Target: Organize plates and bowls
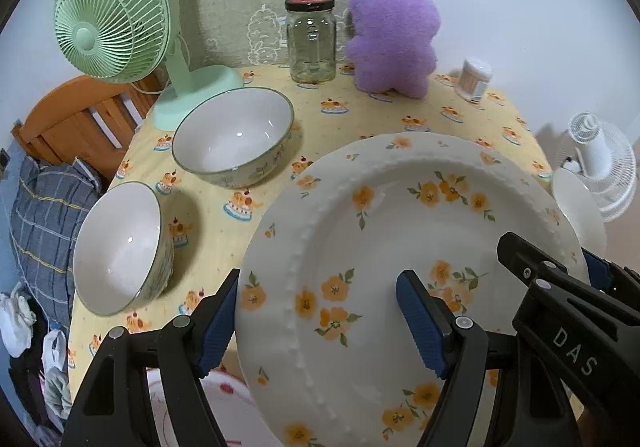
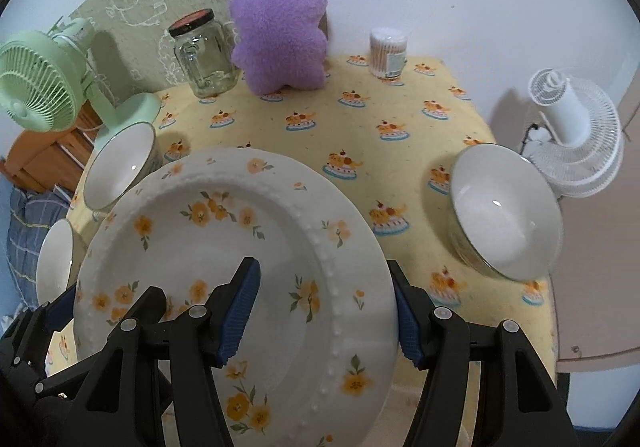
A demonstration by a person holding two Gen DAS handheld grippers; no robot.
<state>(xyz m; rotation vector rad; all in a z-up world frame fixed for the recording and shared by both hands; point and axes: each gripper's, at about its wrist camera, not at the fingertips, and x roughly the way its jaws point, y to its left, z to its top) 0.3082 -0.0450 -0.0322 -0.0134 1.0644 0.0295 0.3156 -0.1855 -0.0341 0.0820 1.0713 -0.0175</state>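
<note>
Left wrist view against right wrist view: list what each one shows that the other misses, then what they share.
Only the left wrist view: a pink-patterned dish under the lifted plate, and laundry beside the table.

Only the right wrist view: the whole third bowl at the table's right; the left view catches just its edge.

Both: the flowered plate held across its rim by left tongs and right tongs, two bowls, green fan, jar, purple plush, cotton swab tub, white fan.
</note>
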